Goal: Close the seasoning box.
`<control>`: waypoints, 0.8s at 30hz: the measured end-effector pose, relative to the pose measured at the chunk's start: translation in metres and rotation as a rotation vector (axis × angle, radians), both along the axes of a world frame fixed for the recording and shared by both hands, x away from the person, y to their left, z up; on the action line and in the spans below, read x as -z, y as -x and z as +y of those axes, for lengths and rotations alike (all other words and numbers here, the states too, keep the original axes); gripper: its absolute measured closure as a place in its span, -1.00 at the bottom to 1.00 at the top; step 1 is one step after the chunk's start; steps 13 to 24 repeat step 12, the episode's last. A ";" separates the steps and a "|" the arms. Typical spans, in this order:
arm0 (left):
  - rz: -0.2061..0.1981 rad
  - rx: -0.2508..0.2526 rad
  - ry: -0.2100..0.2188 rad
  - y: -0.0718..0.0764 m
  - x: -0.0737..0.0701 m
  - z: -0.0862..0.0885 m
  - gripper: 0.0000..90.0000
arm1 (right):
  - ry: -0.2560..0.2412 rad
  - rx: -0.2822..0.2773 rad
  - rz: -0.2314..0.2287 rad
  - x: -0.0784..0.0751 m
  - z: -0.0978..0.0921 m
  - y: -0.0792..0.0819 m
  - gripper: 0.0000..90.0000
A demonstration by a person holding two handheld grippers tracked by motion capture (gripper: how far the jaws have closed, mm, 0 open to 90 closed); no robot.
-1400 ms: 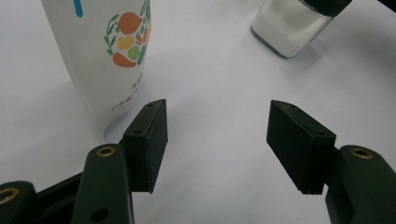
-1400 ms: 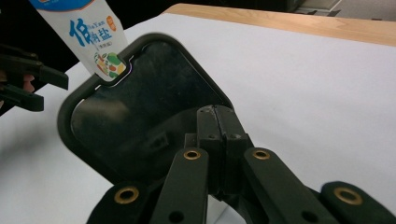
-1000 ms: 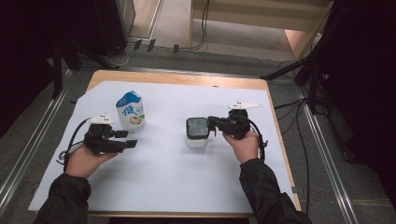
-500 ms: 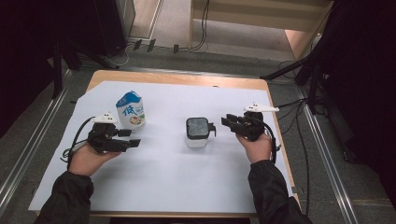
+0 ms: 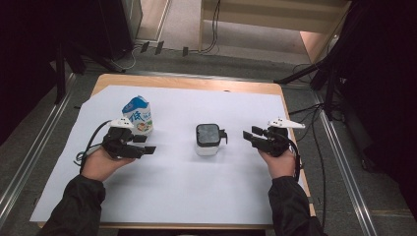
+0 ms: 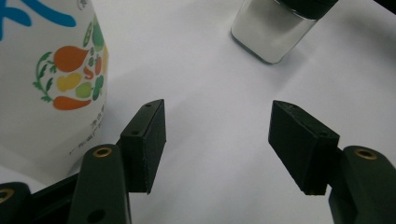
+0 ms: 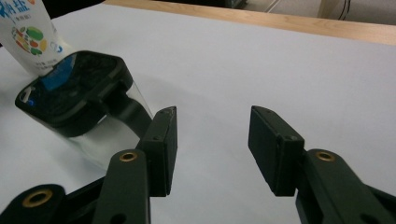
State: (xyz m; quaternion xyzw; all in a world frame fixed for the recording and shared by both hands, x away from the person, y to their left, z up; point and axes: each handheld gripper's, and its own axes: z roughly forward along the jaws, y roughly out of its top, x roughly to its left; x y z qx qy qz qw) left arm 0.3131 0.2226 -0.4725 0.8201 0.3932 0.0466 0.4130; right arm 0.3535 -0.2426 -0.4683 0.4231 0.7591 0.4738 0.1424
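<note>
A blue-and-white carton (image 5: 138,115) printed with vegetables stands upright at the left of the white sheet; the left gripper view has the carton (image 6: 49,74) close at its left. A clear square container with a black lid (image 5: 208,139) stands mid-table, also seen as the container (image 7: 79,105) and its base (image 6: 273,32). My left gripper (image 5: 145,144) is open just right of the carton's foot, nothing between its fingers (image 6: 147,140). My right gripper (image 5: 252,134) is open, a short way right of the container and apart from it.
A white paper sheet (image 5: 162,196) covers most of the wooden table (image 5: 196,83). Metal rails run along the floor on both sides. Cables and dark stands lie behind the table's far edge.
My right gripper has let go of the container and drawn back to the right, now open. My left gripper has shifted slightly right, staying beside the carton.
</note>
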 end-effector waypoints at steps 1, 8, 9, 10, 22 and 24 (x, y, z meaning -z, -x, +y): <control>-0.003 -0.003 0.001 -0.001 0.001 -0.001 -0.16 | 0.004 -0.001 0.003 0.001 -0.001 0.001 0.18; 0.000 0.023 -0.006 -0.008 0.005 -0.009 -0.19 | 0.034 -0.003 0.008 0.006 -0.002 0.009 0.14; 0.000 0.018 -0.001 -0.008 0.006 -0.010 -0.19 | 0.036 -0.005 0.007 0.007 -0.002 0.009 0.13; -0.001 0.019 0.002 -0.008 0.006 -0.011 -0.21 | 0.037 -0.004 0.011 0.007 -0.002 0.010 0.12; -0.017 -0.024 -0.022 -0.008 0.008 -0.016 -0.26 | 0.041 -0.002 0.006 0.009 -0.002 0.010 0.07; -0.017 -0.024 -0.022 -0.008 0.008 -0.016 -0.26 | 0.041 -0.002 0.006 0.009 -0.002 0.010 0.07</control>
